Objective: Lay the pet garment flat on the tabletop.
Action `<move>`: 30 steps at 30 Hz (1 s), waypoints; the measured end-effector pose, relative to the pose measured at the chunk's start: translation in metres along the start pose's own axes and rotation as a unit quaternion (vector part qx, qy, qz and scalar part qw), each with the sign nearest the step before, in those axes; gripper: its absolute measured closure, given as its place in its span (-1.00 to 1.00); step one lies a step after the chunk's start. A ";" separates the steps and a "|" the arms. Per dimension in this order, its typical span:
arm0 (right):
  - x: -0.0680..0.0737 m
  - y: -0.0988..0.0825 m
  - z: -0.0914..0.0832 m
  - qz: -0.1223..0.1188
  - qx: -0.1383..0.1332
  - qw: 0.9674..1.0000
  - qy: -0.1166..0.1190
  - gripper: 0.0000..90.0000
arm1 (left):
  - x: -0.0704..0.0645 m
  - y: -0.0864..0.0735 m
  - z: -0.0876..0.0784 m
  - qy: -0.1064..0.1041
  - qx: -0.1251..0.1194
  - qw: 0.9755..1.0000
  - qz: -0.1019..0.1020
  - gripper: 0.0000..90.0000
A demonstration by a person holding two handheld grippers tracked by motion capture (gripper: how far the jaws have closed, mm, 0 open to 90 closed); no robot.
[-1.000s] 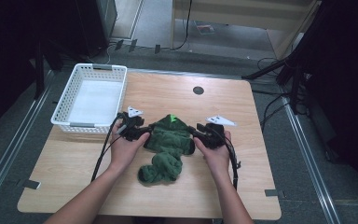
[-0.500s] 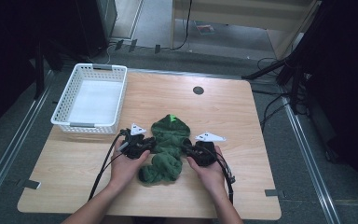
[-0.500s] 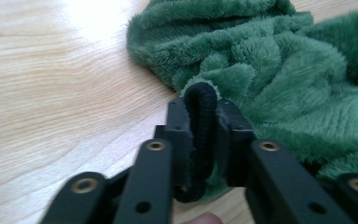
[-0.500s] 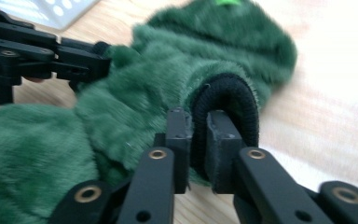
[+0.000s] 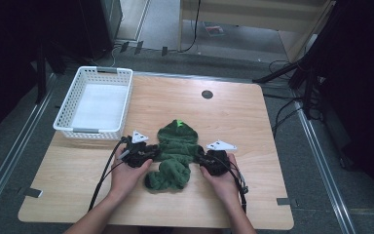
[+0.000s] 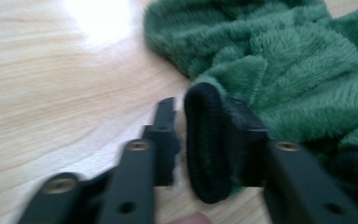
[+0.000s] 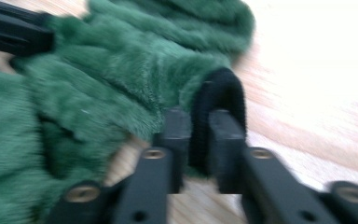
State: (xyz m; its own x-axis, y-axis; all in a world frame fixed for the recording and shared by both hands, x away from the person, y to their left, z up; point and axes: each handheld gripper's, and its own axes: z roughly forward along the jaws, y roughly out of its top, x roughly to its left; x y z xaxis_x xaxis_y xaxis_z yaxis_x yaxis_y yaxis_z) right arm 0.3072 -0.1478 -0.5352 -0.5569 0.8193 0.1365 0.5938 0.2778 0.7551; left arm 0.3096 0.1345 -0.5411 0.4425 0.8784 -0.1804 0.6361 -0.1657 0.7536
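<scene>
Lying crumpled near the front edge of the wooden table (image 5: pixel 253 126), the green fleece garment (image 5: pixel 174 156) sits between the person's two hands, well apart from the white basket (image 5: pixel 73 127) at the far left. The left gripper (image 6: pixel 205 140) has just been opening its jaws; a black cuff (image 6: pixel 207 140) stands between them with a gap on one side. The right gripper (image 7: pixel 204 135) has also just been opening, yet its jaws look pressed on the other black cuff (image 7: pixel 221 100).
</scene>
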 end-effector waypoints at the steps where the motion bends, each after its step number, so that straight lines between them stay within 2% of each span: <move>1: 0.002 0.003 -0.005 -0.007 -0.017 1.000 0.002 0.33 | 0.000 0.001 -0.004 0.000 -0.021 1.000 -0.005 0.17; 3: 0.007 0.013 -0.014 -0.013 -0.053 0.999 0.003 0.23 | 0.000 0.007 -0.011 0.007 -0.055 0.998 -0.007 0.13; 4: 0.009 0.019 -0.017 -0.009 -0.072 0.997 0.003 0.27 | -0.002 0.012 -0.012 0.007 -0.065 0.998 -0.007 0.14; 6: 0.014 0.031 -0.016 -0.004 -0.099 0.995 0.012 0.43 | -0.009 0.023 -0.009 -0.005 -0.066 0.998 0.001 0.20; 8: 0.021 0.041 0.000 -0.011 -0.086 0.996 0.014 0.59 | -0.017 0.030 0.001 -0.025 -0.051 0.998 0.014 0.33; 9: 0.023 0.043 0.009 -0.018 -0.073 0.997 0.014 0.68 | -0.020 0.031 0.007 -0.027 -0.034 0.999 0.020 0.44; 12: 0.023 0.040 0.038 -0.014 -0.004 1.000 0.008 0.78 | -0.022 0.028 0.022 -0.015 0.017 1.000 0.019 0.65; 14: 0.019 0.034 0.048 -0.003 0.016 1.000 -0.001 0.80 | -0.021 0.024 0.028 -0.001 0.029 0.999 0.023 0.69; 17: 0.011 0.030 0.054 0.013 0.011 1.000 0.007 0.83 | -0.020 0.023 0.032 0.017 0.029 0.999 0.021 0.68; 19: 0.008 0.033 0.058 0.011 0.003 1.000 -0.003 0.85 | -0.019 0.025 0.038 0.024 0.026 0.999 0.025 0.67; 22: 0.002 0.039 0.065 0.024 0.000 1.000 -0.004 0.85 | -0.015 0.030 0.044 0.026 0.025 0.999 0.014 0.67; 24: 0.000 0.043 0.067 0.033 0.005 0.999 -0.002 0.76 | -0.013 0.033 0.044 0.021 0.021 1.000 0.008 0.58; 27: 0.004 0.044 0.060 0.039 0.000 0.999 0.016 0.40 | -0.012 0.032 0.030 0.021 -0.001 1.000 0.011 0.25; 30: 0.014 0.043 0.042 0.021 -0.016 0.999 0.020 0.25 | -0.013 0.025 0.006 0.007 -0.026 1.000 0.008 0.12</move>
State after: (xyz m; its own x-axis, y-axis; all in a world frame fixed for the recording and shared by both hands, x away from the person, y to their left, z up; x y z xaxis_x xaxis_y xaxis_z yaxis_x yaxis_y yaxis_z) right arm 0.3493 -0.1030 -0.5273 -0.5542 0.8096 0.1937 0.5986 0.2259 0.7685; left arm 0.3237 0.1162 -0.5240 0.4432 0.8823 -0.1586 0.5953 -0.1574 0.7879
